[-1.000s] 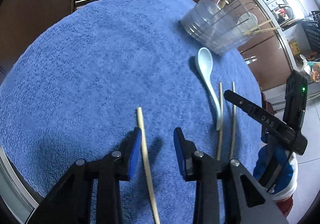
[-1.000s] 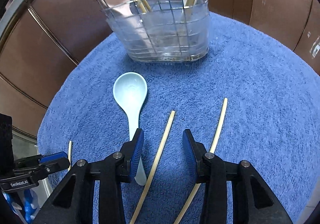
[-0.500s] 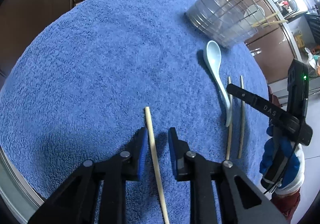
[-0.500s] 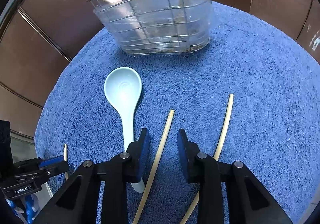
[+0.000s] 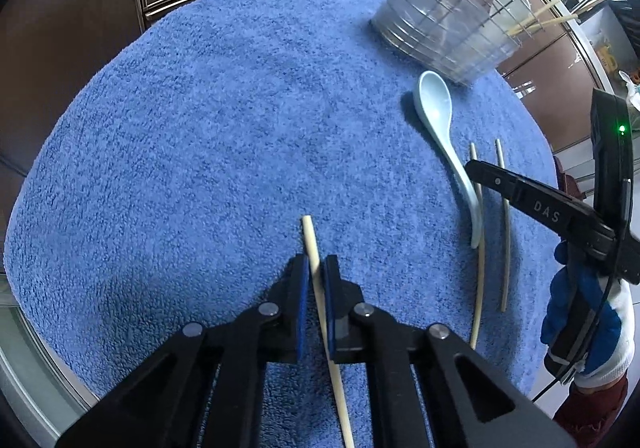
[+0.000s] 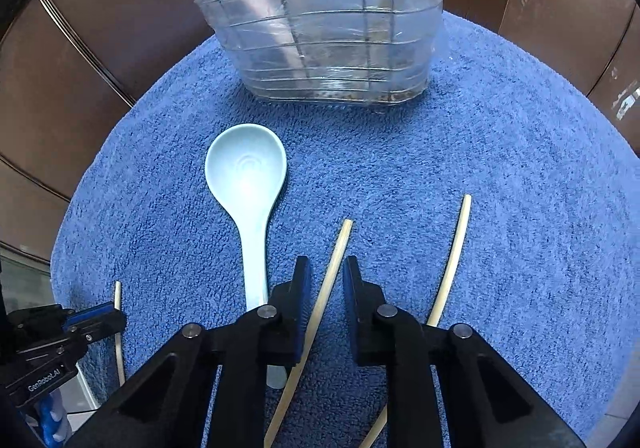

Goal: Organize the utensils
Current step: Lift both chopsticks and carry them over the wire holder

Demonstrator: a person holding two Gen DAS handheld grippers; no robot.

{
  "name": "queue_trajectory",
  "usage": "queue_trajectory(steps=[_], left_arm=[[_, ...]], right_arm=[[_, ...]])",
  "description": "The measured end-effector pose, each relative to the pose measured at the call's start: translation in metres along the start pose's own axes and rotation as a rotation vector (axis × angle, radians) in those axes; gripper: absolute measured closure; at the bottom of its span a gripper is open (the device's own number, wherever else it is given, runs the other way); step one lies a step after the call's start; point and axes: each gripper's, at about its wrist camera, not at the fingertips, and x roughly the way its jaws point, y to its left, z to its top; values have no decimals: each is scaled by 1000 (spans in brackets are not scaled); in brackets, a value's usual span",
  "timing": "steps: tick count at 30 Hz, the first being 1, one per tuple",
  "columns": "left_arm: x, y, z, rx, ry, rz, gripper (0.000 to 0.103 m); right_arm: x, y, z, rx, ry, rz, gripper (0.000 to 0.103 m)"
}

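The left gripper (image 5: 315,268) clamps a chopstick (image 5: 311,244) lying on the blue towel (image 5: 200,127). Well right of it lie a pale blue spoon (image 5: 440,115) and two more chopsticks (image 5: 505,232), with the utensil holder (image 5: 448,31) beyond.

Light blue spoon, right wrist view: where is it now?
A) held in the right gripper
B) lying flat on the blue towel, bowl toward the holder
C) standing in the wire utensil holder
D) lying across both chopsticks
B: the light blue spoon lies flat on the blue towel, bowl toward the wire utensil holder; the right gripper straddles a chopstick beside it.
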Motion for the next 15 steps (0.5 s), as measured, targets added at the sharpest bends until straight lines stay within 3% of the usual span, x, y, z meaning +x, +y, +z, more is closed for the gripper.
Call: queue_trajectory(steps=[8, 15], left_arm=[[4, -15, -7, 19, -39, 46, 97], [-3, -13, -15, 10, -94, 26, 97]], right_arm=[[-7, -14, -10, 93, -32, 87, 98], [-48, -17, -32, 124, -130, 185, 98]])
